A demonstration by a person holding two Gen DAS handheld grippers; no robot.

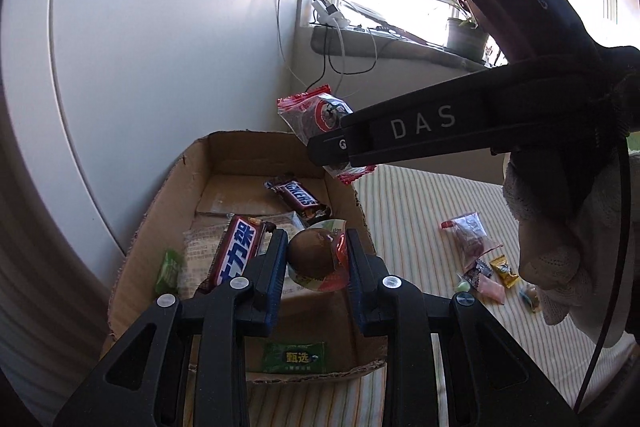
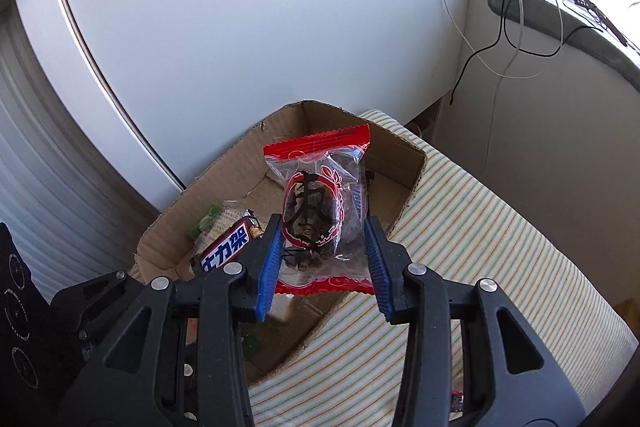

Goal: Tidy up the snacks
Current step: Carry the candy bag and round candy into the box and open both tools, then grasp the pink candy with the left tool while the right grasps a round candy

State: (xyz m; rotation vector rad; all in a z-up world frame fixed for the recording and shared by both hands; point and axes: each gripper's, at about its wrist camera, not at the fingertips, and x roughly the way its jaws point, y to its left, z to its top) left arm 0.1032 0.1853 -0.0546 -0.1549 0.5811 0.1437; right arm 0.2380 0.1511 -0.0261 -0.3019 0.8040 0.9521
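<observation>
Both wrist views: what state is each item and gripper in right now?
Left gripper: shut on egg pack.
Egg pack: held over box.
Right gripper: shut on red packet.
Red packet: held above box.
Box: open, partly filled.
Snickers bars: lying in box.
Loose candies: still on striped cloth.

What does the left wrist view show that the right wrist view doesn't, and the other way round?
Only the left wrist view: the left gripper shut on a packed brown egg, loose snacks on the striped cloth, a gloved hand, a window with a potted plant.

Only the right wrist view: the date pack's printed front between the right gripper's blue pads.

Both: the cardboard box, the Snickers bar, the date pack, the right gripper, the striped cloth.
</observation>
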